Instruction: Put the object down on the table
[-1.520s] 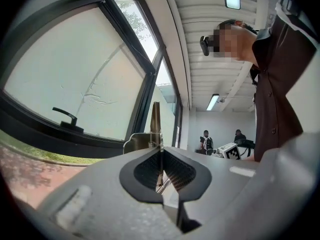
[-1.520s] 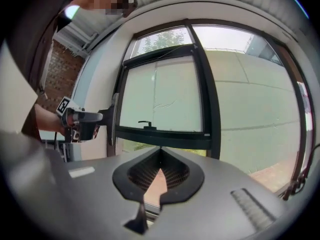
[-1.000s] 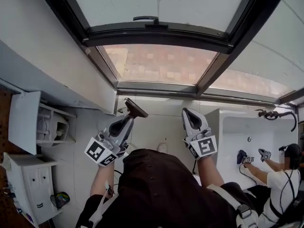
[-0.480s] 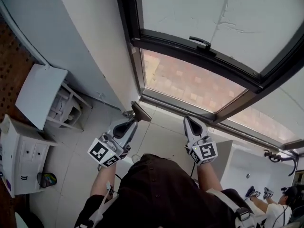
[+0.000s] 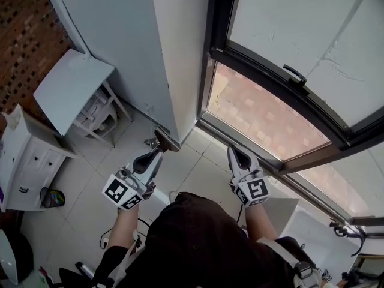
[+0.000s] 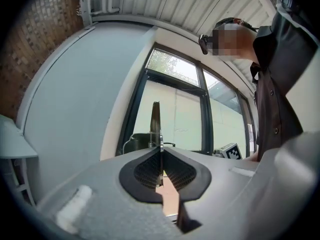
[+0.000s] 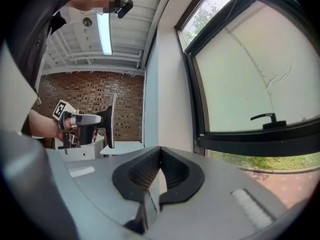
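Note:
My left gripper (image 5: 157, 151) is shut on a thin, flat, dark brown object (image 5: 165, 140) that sticks up past its tips, held in the air in front of the body. The left gripper view has the object (image 6: 156, 121) edge-on as a narrow blade between the closed pads. The right gripper view catches it from the side (image 7: 112, 120), with the left gripper (image 7: 102, 120) around its base. To the right, at about the same height, my right gripper (image 5: 233, 152) is shut and empty, its pads together (image 7: 159, 156).
A black-framed window (image 5: 282, 77) with a handle (image 5: 295, 75) fills the right. A grey wall panel (image 5: 120, 53) stands ahead. At the left are a small white table (image 5: 72, 89) and a white drawer unit (image 5: 24, 167); a white tabletop corner (image 5: 288, 212) shows at the lower right.
The head view has swung left: the window slid to the right and the white furniture and brick wall came in. Both grippers keep their pose, the left still holding the flat object.

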A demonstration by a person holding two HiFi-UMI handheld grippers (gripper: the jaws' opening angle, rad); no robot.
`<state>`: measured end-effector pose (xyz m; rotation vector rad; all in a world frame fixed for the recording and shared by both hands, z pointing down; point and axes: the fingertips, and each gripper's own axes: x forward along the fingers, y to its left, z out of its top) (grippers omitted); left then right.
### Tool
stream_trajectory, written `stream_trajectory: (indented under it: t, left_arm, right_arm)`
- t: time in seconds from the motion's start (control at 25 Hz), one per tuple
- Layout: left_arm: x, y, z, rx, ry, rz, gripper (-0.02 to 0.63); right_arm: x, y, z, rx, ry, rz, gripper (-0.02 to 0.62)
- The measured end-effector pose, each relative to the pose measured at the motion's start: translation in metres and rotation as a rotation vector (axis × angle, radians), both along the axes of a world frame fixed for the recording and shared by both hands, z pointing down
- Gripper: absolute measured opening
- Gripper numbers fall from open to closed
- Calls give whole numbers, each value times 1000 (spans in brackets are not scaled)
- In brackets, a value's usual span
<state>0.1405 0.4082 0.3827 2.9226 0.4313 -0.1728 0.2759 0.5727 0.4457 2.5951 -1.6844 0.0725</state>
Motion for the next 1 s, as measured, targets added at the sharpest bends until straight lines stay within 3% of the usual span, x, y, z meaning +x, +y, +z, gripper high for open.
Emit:
stream_trajectory:
  t: [0.36, 0.56, 0.8, 1.0]
  left_arm:
    - [-39, -61, 2, 6, 6, -87, 3]
    - [-70, -95, 13, -30, -9, -204, 3]
    - [-106, -126, 14, -10, -24, -346, 3]
    - [-124, -138, 8, 9, -21, -510, 3]
  right_arm:
    - [-23, -79, -2, -5, 7, -104, 6]
    - [-40, -125, 4, 8, 0, -209, 6]
    - [-63, -179, 6, 13, -2, -358, 6]
    - [-55, -217, 0, 24, -1, -439, 6]
